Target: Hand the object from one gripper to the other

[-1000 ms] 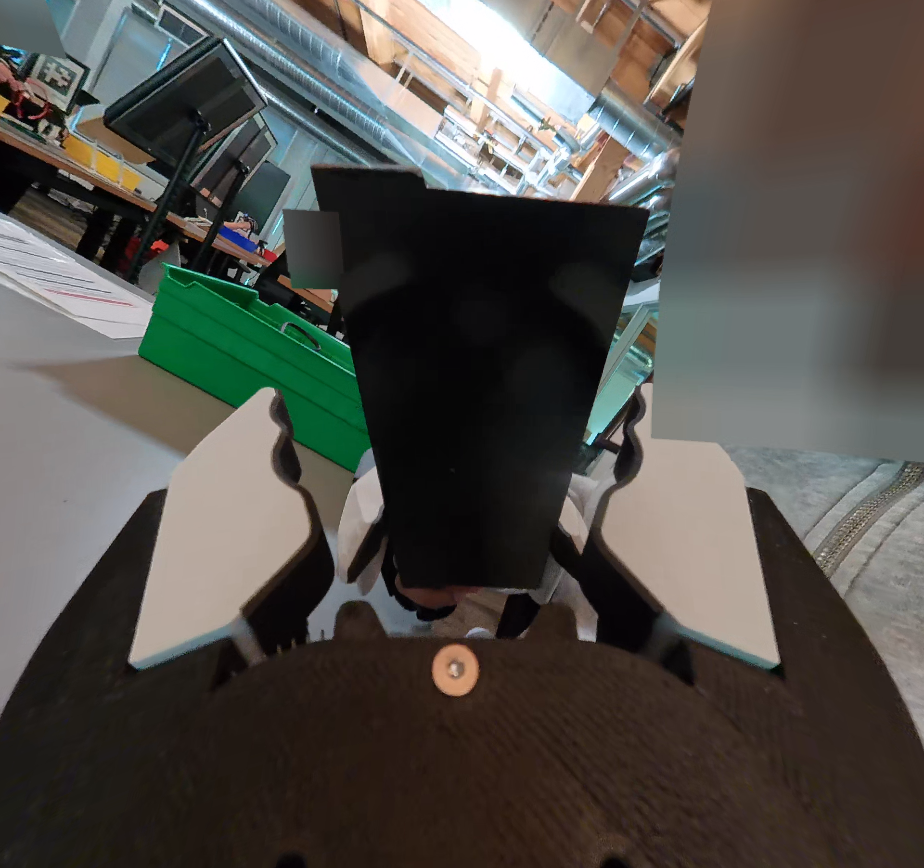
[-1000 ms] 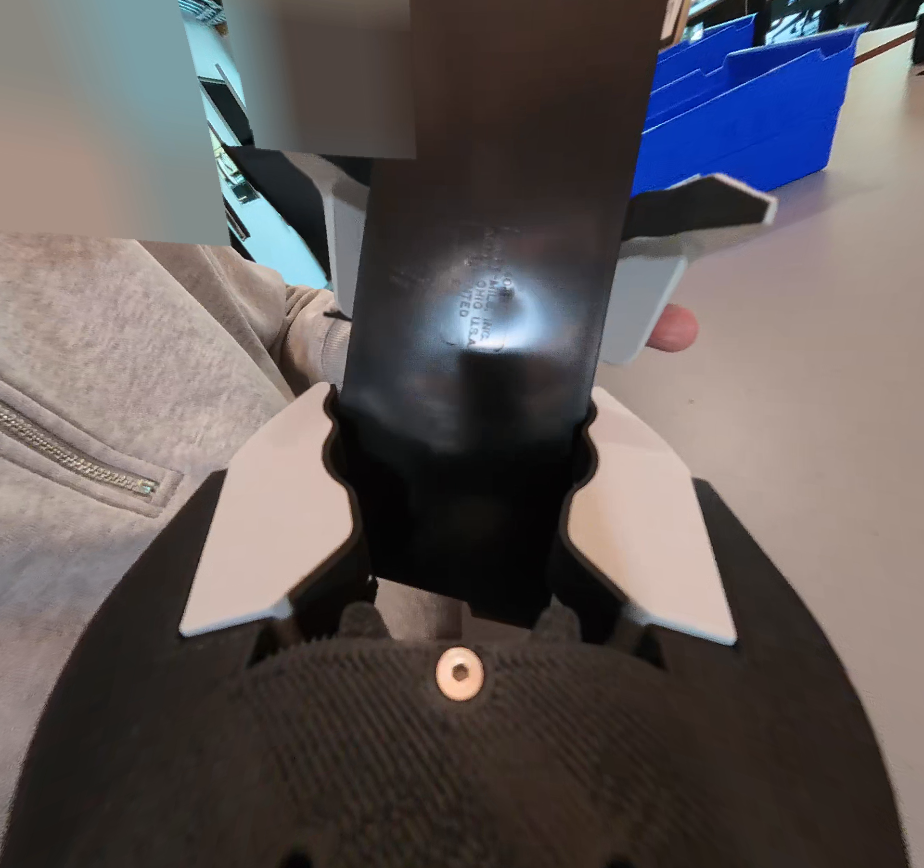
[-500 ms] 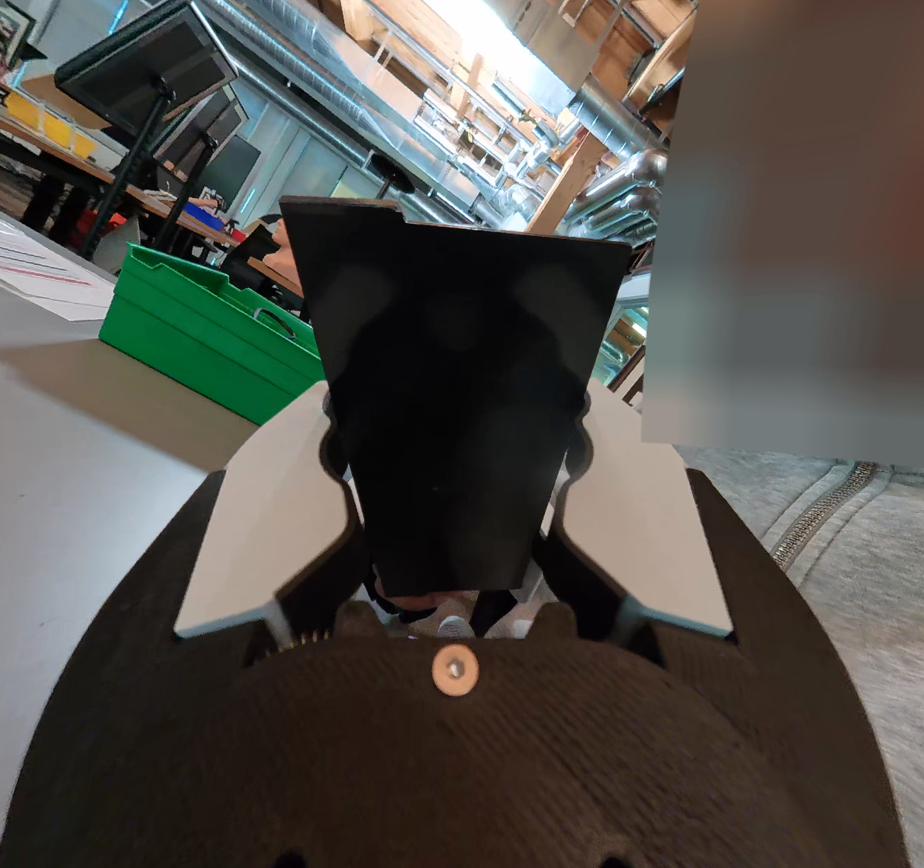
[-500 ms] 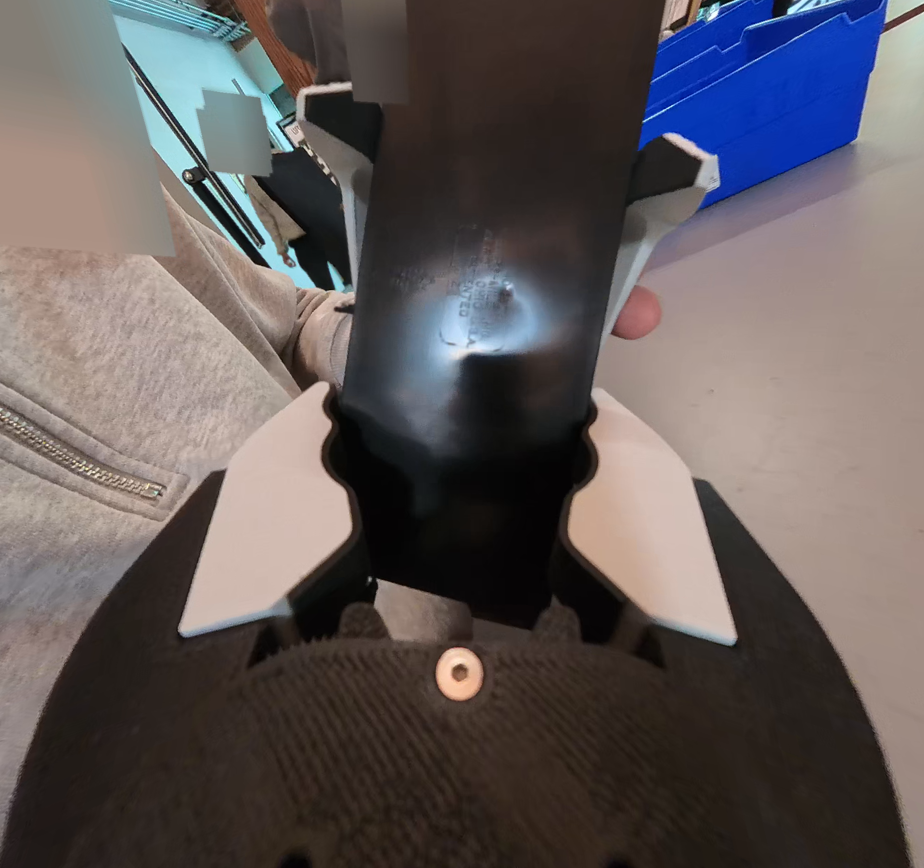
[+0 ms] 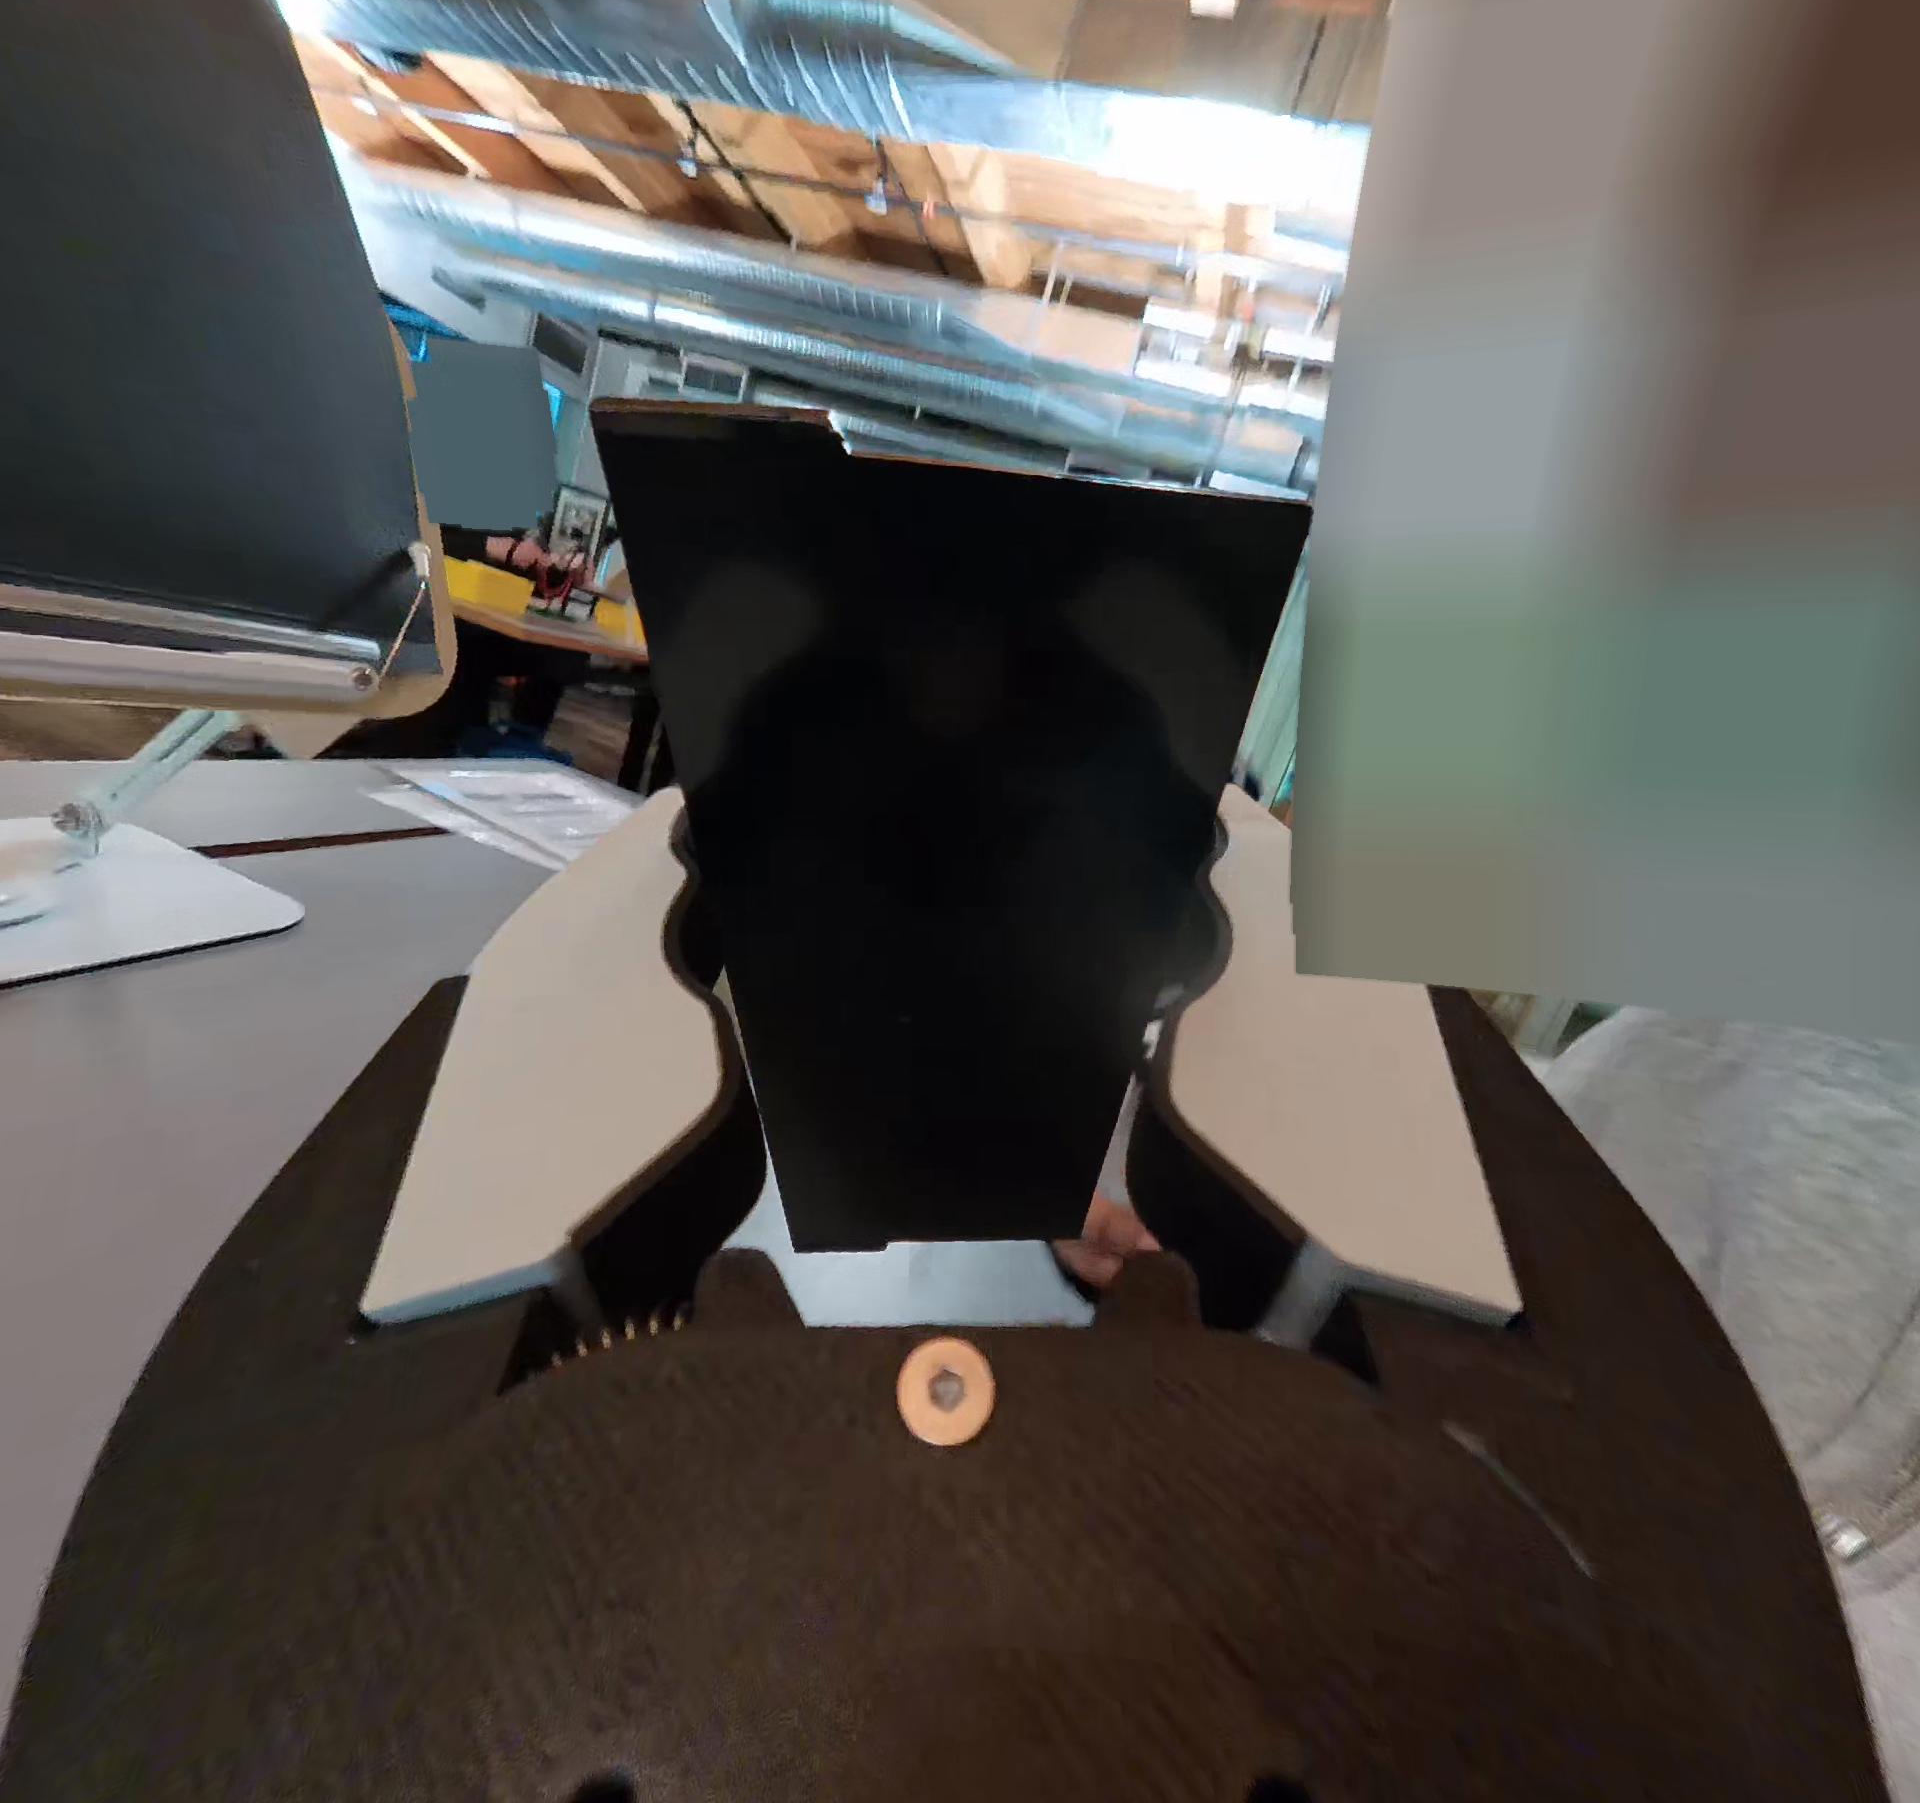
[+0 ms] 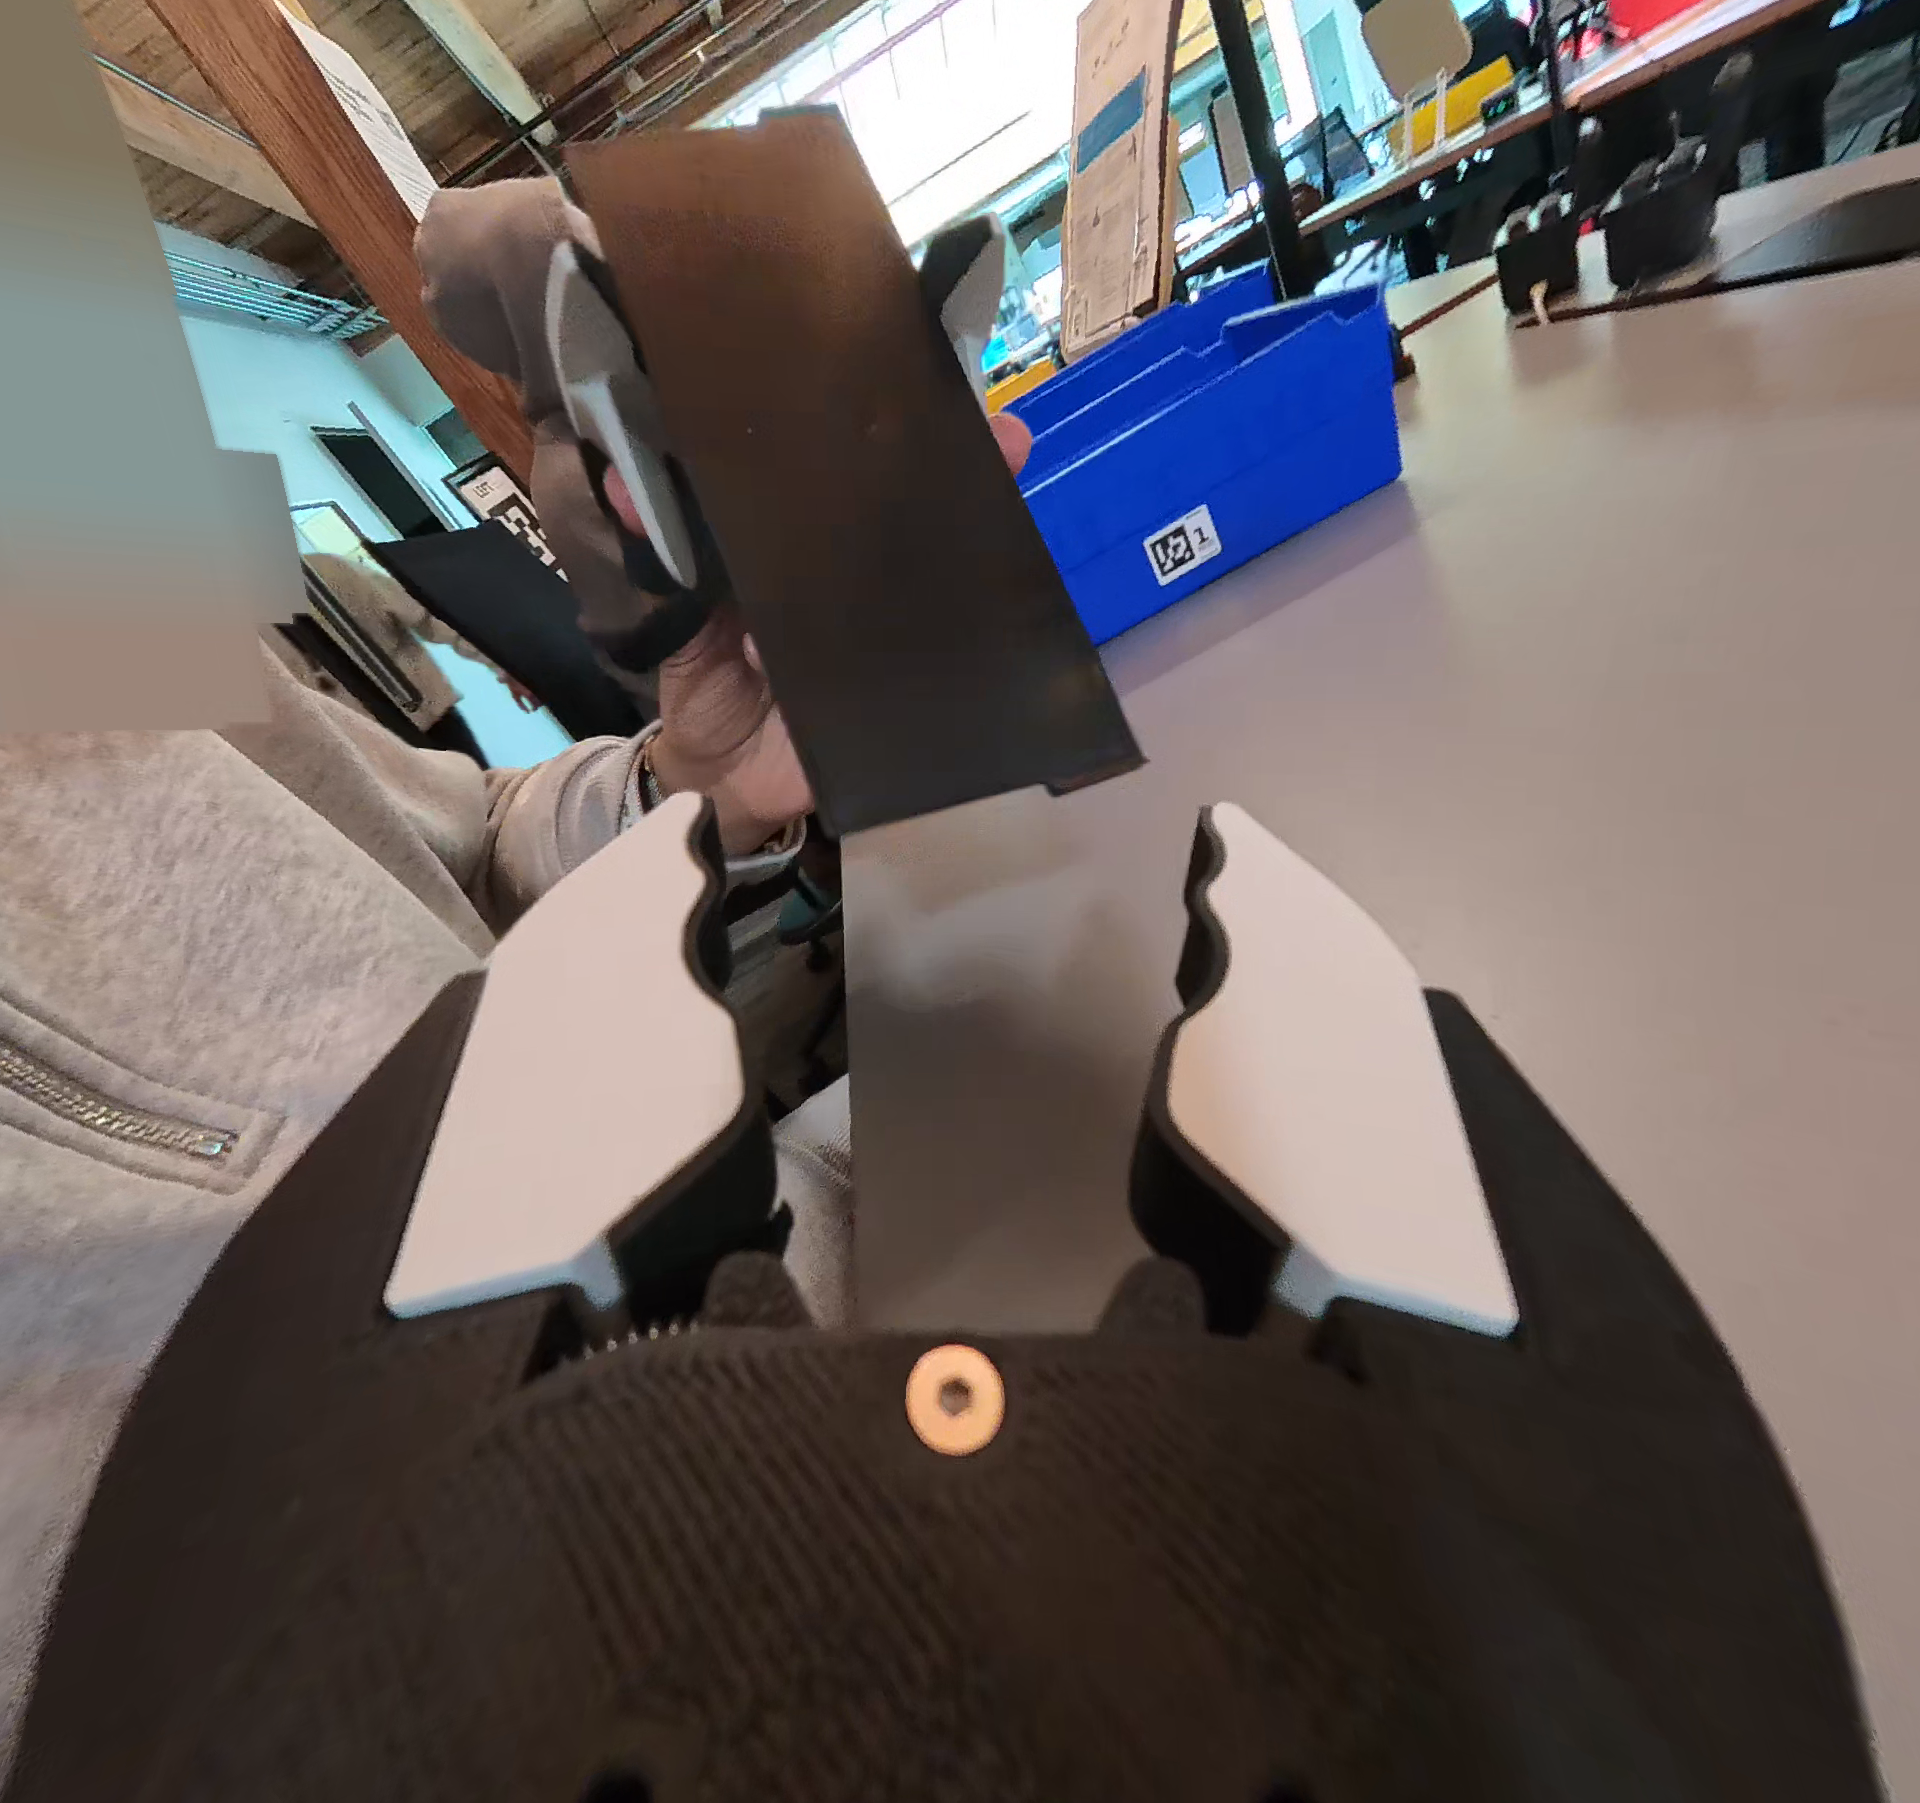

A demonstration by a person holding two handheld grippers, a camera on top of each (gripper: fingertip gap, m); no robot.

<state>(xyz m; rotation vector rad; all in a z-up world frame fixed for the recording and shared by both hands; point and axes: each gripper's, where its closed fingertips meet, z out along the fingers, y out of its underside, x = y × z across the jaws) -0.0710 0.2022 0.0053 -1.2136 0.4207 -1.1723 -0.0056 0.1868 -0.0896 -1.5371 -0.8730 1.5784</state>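
The object is a flat black plastic plate (image 5: 951,818). In the left wrist view my left gripper (image 5: 951,854) is shut on it, both fingers pressing its side edges, and the plate stands up between them. In the right wrist view my right gripper (image 6: 951,844) is open and empty, with bare table between its fingers. The plate (image 6: 831,465) shows there ahead and above, tilted, held by the other gripper's fingers (image 6: 613,423) and a person's hand (image 6: 717,704). Its lower edge hangs just beyond my right fingertips, apart from them.
A blue bin (image 6: 1226,434) stands on the grey table (image 6: 1558,714) ahead right. A monitor on a white stand (image 5: 135,880) is at the left in the left wrist view. A person's grey zipped sleeve (image 6: 208,974) fills the left of the right wrist view. Tip to tip, the grippers are about 12 cm apart.
My right gripper opened, let go of the plate and drew back from it. My left gripper closed on the plate and swung with it, so its view now faces the monitor.
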